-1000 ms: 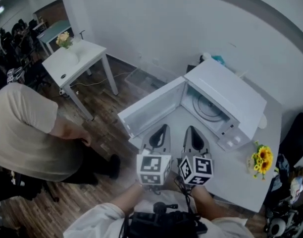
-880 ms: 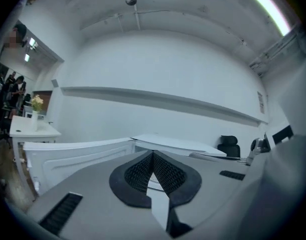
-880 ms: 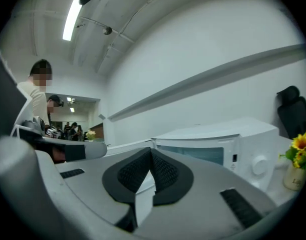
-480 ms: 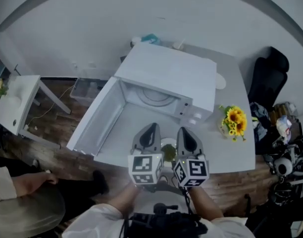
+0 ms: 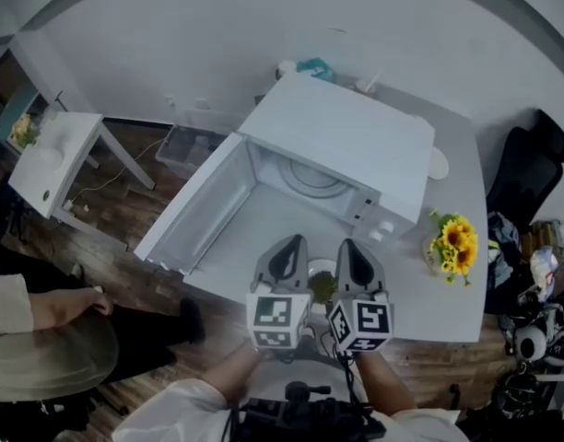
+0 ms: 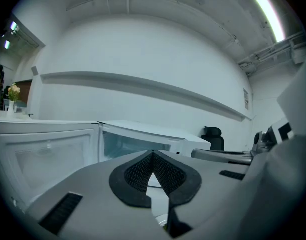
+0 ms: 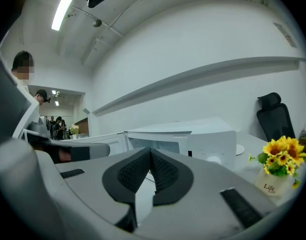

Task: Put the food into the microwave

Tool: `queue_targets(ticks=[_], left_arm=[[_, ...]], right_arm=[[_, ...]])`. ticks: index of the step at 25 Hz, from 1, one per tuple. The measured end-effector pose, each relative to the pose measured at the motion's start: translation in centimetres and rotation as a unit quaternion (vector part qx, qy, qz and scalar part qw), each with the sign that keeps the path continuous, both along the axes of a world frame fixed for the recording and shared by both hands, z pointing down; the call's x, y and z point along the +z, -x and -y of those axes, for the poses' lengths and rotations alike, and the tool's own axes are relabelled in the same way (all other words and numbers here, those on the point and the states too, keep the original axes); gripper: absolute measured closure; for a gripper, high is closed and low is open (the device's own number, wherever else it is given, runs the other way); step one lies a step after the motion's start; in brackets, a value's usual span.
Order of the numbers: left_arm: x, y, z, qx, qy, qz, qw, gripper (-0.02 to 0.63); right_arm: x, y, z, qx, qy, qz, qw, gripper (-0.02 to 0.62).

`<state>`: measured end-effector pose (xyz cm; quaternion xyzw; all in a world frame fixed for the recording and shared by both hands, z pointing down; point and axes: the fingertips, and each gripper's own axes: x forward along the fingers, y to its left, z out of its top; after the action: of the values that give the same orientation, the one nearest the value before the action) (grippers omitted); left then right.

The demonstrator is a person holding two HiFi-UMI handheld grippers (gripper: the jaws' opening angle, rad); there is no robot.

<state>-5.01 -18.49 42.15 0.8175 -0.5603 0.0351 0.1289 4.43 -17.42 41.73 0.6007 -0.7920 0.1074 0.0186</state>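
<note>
A white microwave (image 5: pixel 346 145) stands on the grey table (image 5: pixel 420 293), its door (image 5: pixel 204 215) swung wide to the left and the glass turntable (image 5: pixel 314 178) bare. In front of it a small white plate of green food (image 5: pixel 321 284) lies on the table near the front edge. My left gripper (image 5: pixel 296 243) and right gripper (image 5: pixel 348 245) hover side by side above the plate, pointing at the oven's opening. Both are shut, pads meeting at the tips, as the left gripper view (image 6: pixel 153 154) and right gripper view (image 7: pixel 150 151) show. Nothing shows between the pads.
A pot of sunflowers (image 5: pixel 455 242) stands right of the microwave, with a white dish (image 5: pixel 439 164) behind it. A black chair (image 5: pixel 531 168) is at the far right. A seated person (image 5: pixel 33 330) and a small white table (image 5: pixel 56 159) are at the left.
The head view has swung from the room's left side onto the microwave. Both grippers have moved forward and down together, and the plate of food now shows between them.
</note>
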Motion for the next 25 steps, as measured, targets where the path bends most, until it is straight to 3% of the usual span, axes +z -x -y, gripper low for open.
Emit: queue_targets(ticks=[4, 10, 12, 15, 25], left_arm=[[0.7, 0.5, -0.7, -0.004, 0.013, -0.007, 0.9999, 0.597], [2.9, 1.0, -2.3, -0.017, 0.038, 0.0, 0.9991, 0.594], [4.3, 1.1, -2.7, -0.021, 0.055, 0.0, 0.9982, 0.594], [6.5, 0.7, -3.0, -0.014, 0.082, -0.006, 0.9965, 0.538], [14.3, -0.6, -5.5, 0.005, 0.169, 0.012, 0.9855, 0.518]], right_arm=[[-0.3, 0.1, -0.1, 0.002, -0.004, -0.002, 1.0, 0.58], [2.3, -0.6, -1.3, 0.002, 0.033, -0.005, 0.999, 0.563], [3.3, -0.7, -1.6, -0.003, 0.043, 0.0, 0.999, 0.509], [5.0, -1.1, -2.0, 0.001, 0.062, 0.002, 0.998, 0.486], [12.8, -3.8, -5.0, 0.039, 0.155, -0.005, 0.987, 0.485]])
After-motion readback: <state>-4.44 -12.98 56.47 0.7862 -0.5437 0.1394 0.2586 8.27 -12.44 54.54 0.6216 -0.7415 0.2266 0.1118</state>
